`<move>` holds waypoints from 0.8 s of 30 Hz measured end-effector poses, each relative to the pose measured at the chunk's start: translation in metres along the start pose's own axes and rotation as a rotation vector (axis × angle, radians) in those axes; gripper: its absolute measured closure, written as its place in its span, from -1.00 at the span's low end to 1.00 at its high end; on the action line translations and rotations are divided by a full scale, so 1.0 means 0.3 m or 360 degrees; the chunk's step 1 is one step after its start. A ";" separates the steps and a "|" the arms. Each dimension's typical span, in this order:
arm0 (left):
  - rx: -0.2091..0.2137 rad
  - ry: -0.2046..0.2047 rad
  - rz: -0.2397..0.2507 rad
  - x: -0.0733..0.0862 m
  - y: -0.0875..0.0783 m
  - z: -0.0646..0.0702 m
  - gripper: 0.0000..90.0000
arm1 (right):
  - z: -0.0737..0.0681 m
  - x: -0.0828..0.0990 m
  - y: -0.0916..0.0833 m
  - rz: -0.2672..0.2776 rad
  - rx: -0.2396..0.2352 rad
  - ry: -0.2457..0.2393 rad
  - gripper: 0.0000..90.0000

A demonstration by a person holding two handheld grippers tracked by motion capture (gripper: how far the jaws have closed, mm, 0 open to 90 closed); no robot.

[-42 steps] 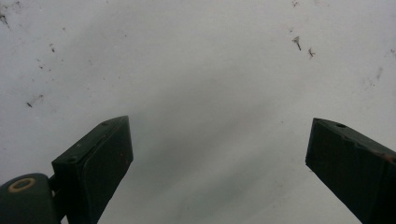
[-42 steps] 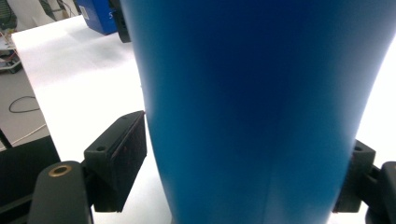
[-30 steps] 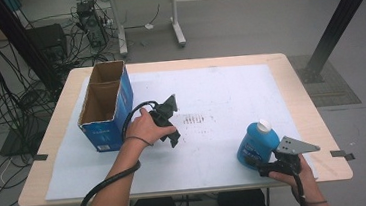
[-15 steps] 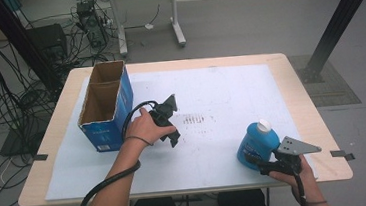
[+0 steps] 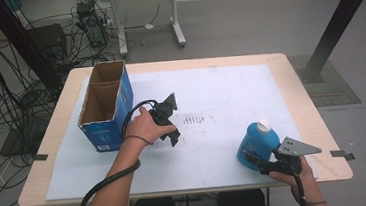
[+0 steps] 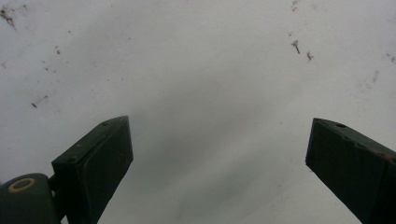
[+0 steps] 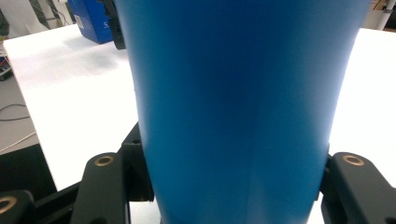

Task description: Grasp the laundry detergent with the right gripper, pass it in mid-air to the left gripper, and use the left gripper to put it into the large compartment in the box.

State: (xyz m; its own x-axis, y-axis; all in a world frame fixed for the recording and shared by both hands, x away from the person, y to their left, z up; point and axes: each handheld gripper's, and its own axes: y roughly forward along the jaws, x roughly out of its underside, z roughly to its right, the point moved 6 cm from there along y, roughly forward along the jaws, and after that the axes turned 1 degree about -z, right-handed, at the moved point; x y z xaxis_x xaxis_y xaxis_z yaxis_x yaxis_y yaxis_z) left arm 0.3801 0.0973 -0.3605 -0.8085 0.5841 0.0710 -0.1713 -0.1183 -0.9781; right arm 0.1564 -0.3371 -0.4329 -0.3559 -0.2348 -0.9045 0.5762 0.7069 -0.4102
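A blue plastic bottle (image 5: 257,144) with a white cap stands upright on the white sheet (image 5: 220,89) near the table's front right. My right gripper (image 5: 257,160) reaches it from the front, low on its body. In the right gripper view the bottle (image 7: 233,93) sits between the jaws of the right gripper (image 7: 233,191), which have just been closing and now press on its sides. My left gripper (image 5: 172,134) is held over the middle-left of the sheet and points down. In its own view the left gripper (image 6: 219,128) is open, with bare sheet between the jaws.
An open-topped blue cardboard box (image 5: 104,136) stands at the sheet's left edge, close to the left hand; it is also at the far left in the right gripper view (image 7: 88,21). Faint dark marks (image 5: 195,118) speckle the sheet's middle. Cables lie on the floor left of the wooden table (image 5: 306,97).
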 end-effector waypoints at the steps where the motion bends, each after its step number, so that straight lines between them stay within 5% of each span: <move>1: 0.0000 0.0000 -0.0003 -0.001 0.001 0.000 -0.83 | 0.000 0.001 0.000 0.0002 0.0001 0.0000 -0.11; 24: 0.0004 -0.0001 0.0025 -0.005 -0.026 0.000 -0.82 | -0.002 0.002 0.000 0.0005 0.0002 -0.0021 -0.09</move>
State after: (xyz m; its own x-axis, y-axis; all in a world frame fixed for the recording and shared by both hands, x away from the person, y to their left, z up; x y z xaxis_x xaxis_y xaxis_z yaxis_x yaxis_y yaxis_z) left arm 0.3827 0.0973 -0.3529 -0.8116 0.5815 0.0556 -0.1598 -0.1295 -0.9786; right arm 0.1558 -0.3369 -0.4333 -0.3442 -0.2416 -0.9073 0.5780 0.7069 -0.4075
